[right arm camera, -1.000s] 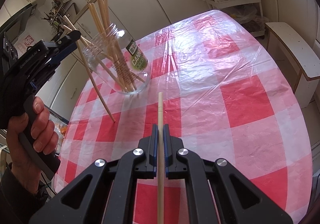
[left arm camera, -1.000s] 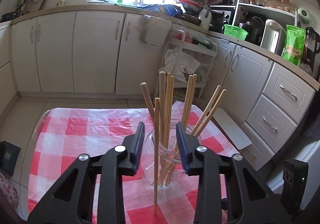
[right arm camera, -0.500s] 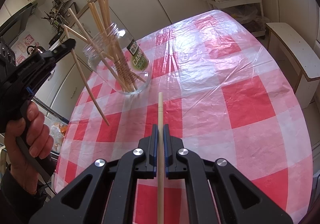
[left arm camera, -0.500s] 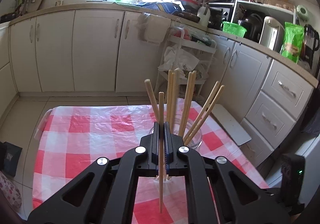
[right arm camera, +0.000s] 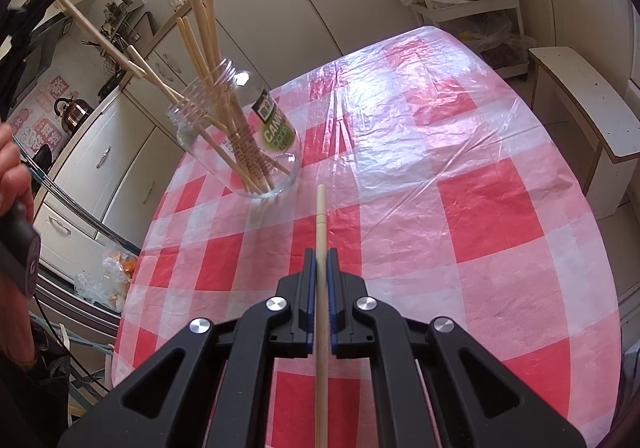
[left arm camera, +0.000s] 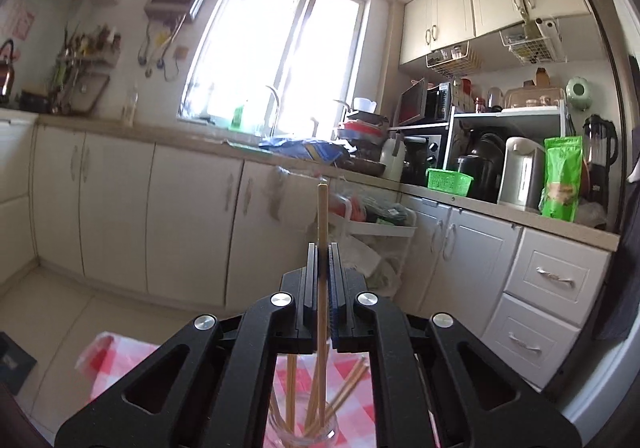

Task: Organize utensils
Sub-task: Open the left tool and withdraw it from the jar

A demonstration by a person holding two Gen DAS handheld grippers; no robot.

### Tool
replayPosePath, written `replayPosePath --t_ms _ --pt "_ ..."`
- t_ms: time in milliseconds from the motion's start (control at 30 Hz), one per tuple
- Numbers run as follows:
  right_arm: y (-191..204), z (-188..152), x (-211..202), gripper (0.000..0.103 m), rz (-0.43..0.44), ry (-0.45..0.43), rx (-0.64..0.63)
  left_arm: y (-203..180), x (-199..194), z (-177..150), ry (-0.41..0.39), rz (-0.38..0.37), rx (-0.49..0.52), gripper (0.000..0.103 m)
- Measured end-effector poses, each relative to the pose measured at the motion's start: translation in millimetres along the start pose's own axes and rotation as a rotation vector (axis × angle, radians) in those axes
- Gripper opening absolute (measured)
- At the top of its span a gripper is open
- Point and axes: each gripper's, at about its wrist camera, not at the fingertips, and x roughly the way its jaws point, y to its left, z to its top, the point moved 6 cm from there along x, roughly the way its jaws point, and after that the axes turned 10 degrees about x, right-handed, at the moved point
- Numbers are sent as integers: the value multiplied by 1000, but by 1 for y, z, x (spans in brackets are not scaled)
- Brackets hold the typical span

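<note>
The left tool [left arm camera: 321, 264] is clamped on a single wooden chopstick [left arm camera: 322, 232], and since a second ago, when its fingers stood apart around that stick as it rested with its tip on the cloth beside the jar, it has closed on the stick and lifted it high. From the left wrist view the stick now rises above the fingers towards the kitchen cabinets, and its lower end hangs over the mouth of the glass jar [left arm camera: 303, 426], which shows far below between the tool's arms with several chopsticks already in it. The right wrist view shows the same lifted stick slanting in from the upper left, its lower end at the jar's rim or just inside; which cannot be told. The jar [right arm camera: 240, 136] stands upright on the red and white checked cloth of the counter [right arm camera: 500, 216], well ahead of the right tool [right arm camera: 321, 260]. That tool is clamped on a second chopstick [right arm camera: 321, 216] pointing forward over the cloth, unmoved over the last second. The stray stick appears about to be dropped into the jar; the right one waits its turn.
</note>
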Motion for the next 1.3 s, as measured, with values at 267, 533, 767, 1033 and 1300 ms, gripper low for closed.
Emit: replayPosePath --t_ms 267,533,767,1033,1300 --pt "-1 9 -9 6 14 -50 22 -15 43 -49 150 43 127 4" --pt "5 18 -23 6 58 -122 32 -9 43 -99 313 49 142 5" --pt "6 21 -28 6 73 -159 41 -10 30 -117 409 51 142 6" --pt "7 23 -31 6 92 -190 31 -6 25 -128 517 58 127 29" --pt "34 34 -71 6 148 -368 -41 20 -7 -115 531 100 -4 46"
